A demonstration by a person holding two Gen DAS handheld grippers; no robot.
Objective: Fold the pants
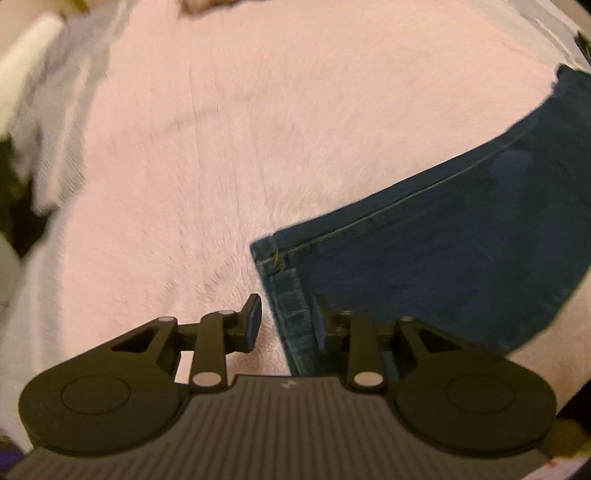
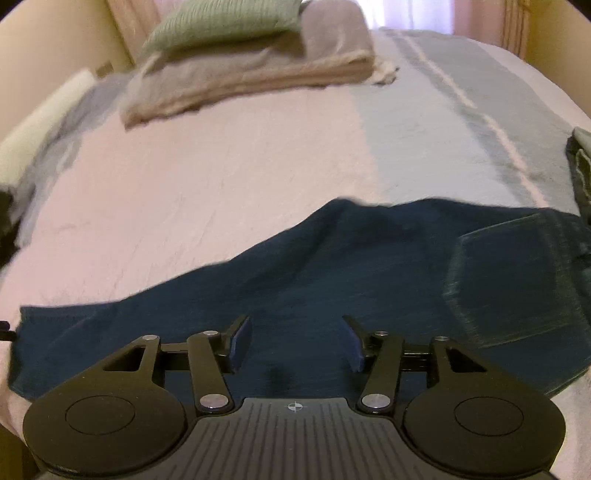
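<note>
Dark blue jeans (image 2: 332,273) lie flat across a bed with a pink cover (image 2: 207,177). In the left wrist view a jeans leg (image 1: 461,251) runs from its stitched hem at centre up to the right. My left gripper (image 1: 286,323) is open, its jaws either side of the hem edge, with nothing clamped. In the right wrist view my right gripper (image 2: 295,341) is open just above the denim, left of a back pocket (image 2: 517,284). Whether its fingers touch the fabric is unclear.
At the head of the bed, a green pillow (image 2: 225,22) rests on folded beige and grey blankets (image 2: 255,77). A pale blue striped cover (image 2: 461,140) lies on the bed's right side. Another dark garment (image 2: 581,162) shows at the right edge.
</note>
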